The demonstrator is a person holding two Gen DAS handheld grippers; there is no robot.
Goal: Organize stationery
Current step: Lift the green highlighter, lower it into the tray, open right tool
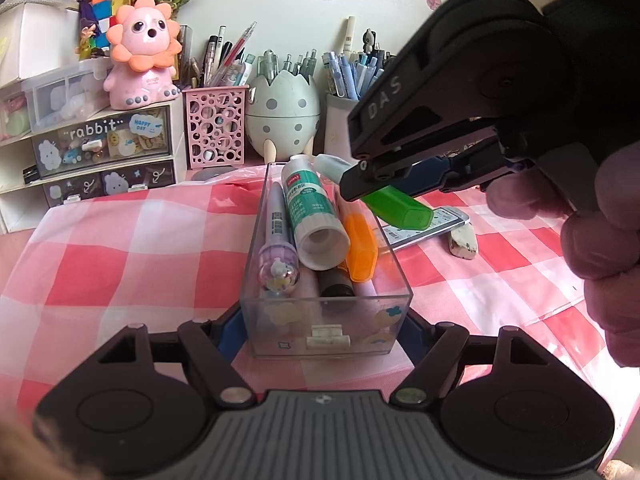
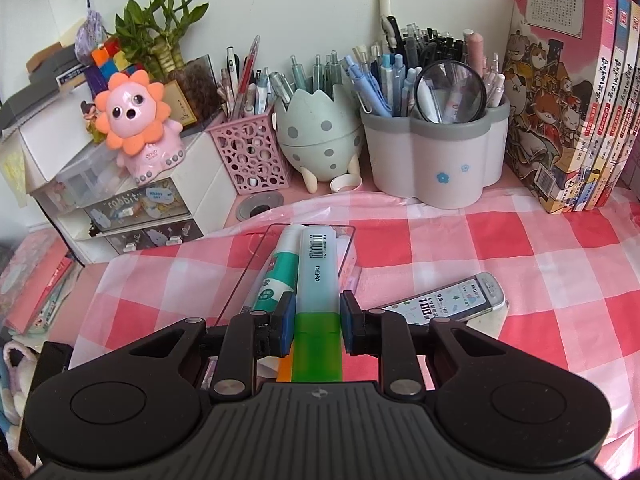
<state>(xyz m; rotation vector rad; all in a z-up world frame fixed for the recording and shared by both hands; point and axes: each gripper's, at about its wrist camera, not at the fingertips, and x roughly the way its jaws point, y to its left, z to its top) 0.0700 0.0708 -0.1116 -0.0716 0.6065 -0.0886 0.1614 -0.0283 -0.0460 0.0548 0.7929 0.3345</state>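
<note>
A clear drawer box (image 1: 326, 336) stands on the checked cloth and holds a glue stick (image 1: 312, 208), a purple pen (image 1: 278, 240), an orange highlighter (image 1: 360, 248) and dark markers. My left gripper (image 1: 320, 332) is shut on the box's near end. My right gripper (image 2: 315, 322) is shut on a green highlighter (image 2: 318, 300) and holds it above the box (image 2: 256, 272); it also shows in the left wrist view (image 1: 400, 208), tilted over the box's far right side.
A lead refill case (image 2: 452, 300) and an eraser (image 1: 463, 245) lie right of the box. Pen holders (image 2: 434, 152), an egg pot (image 2: 316, 136), a pink basket (image 2: 252, 152), small drawers (image 1: 104, 152) and books (image 2: 568, 112) line the back.
</note>
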